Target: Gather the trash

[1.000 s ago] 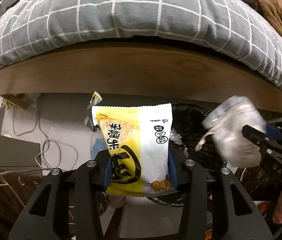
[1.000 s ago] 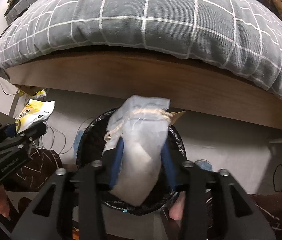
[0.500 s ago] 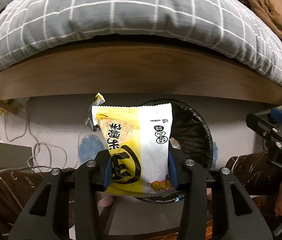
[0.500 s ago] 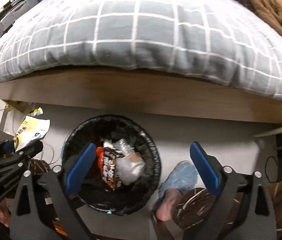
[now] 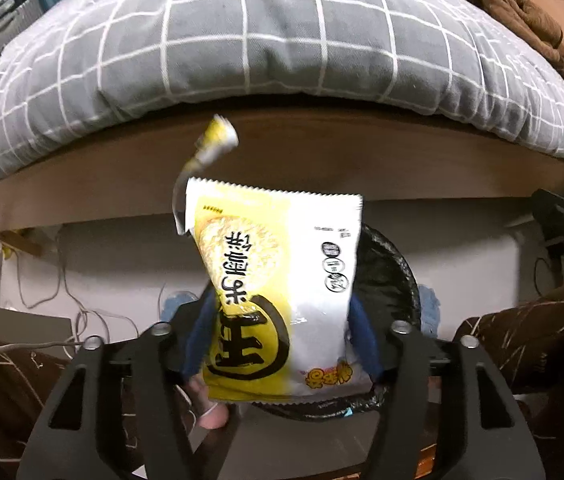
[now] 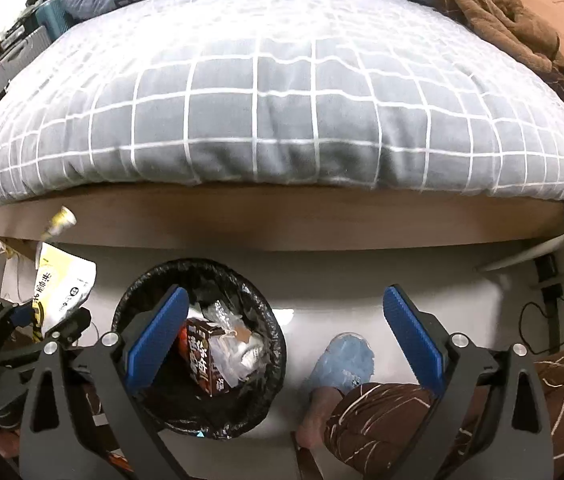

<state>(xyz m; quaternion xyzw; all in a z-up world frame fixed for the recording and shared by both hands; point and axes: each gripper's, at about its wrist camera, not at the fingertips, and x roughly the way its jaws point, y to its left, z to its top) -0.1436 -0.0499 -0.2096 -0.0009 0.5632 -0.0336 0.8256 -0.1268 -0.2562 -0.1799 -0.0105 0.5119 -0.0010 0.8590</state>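
**Snack wrapper poised at the bin, right gripper already empty**

Nearest the left wrist camera, the left gripper [image 5: 278, 336] is clamped on the lower half of a yellow-and-white snack wrapper [image 5: 278, 280], its blue pads [image 5: 198, 332] pressing either side so the packet stands upright with a torn strip [image 5: 210, 148] flapping off its top corner. It is held high, probably so it can drop cleanly. The trash bin [image 6: 202, 360], lined with a black bag, is the landmark here: in the left view its rim shows just behind and to the right of the wrapper, so the packet looks not quite over the opening (the fisheye makes this hard to judge). The right gripper [image 6: 282, 344] is spread wide with nothing between its pads, one pad over the bin and the other beyond the bin's right edge. Inside the bin lie a brown carton [image 6: 206, 364] and crumpled clear plastic [image 6: 238, 352]. Behind the bin stands the wooden bed frame [image 6: 282, 216], with the grey checked duvet [image 6: 266, 112] above
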